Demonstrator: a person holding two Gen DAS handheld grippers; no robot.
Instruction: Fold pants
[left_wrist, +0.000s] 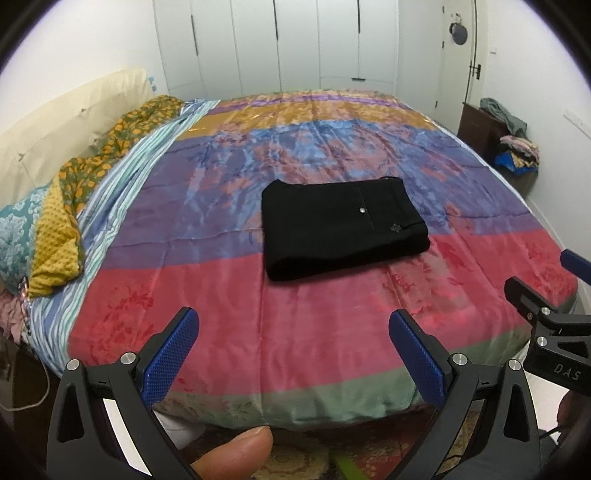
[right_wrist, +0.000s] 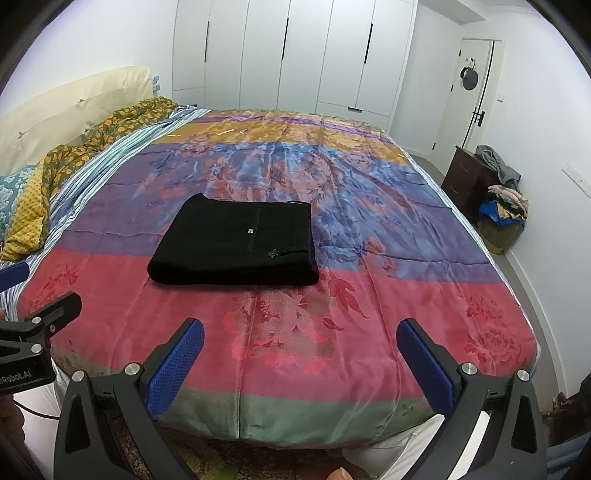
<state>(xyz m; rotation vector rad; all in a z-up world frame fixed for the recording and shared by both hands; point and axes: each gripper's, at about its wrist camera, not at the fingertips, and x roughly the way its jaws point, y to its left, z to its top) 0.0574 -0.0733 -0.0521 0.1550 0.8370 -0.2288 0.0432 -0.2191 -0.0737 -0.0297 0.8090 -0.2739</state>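
Black pants (left_wrist: 341, 227) lie folded into a compact rectangle on the middle of the bed, with a small button and emblem on top; they also show in the right wrist view (right_wrist: 236, 243). My left gripper (left_wrist: 293, 325) is open and empty, held back over the bed's near edge, well short of the pants. My right gripper (right_wrist: 300, 334) is open and empty, also back at the near edge. The right gripper's body shows at the right of the left wrist view (left_wrist: 546, 317), and the left gripper's body at the left of the right wrist view (right_wrist: 40, 325).
The bed has a shiny multicoloured quilt (left_wrist: 258, 332). Pillows and a floral blanket (left_wrist: 92, 162) lie along its left side. A dark nightstand with a pile of clothes (right_wrist: 495, 192) stands at the right wall. White wardrobes (right_wrist: 295, 55) stand behind the bed.
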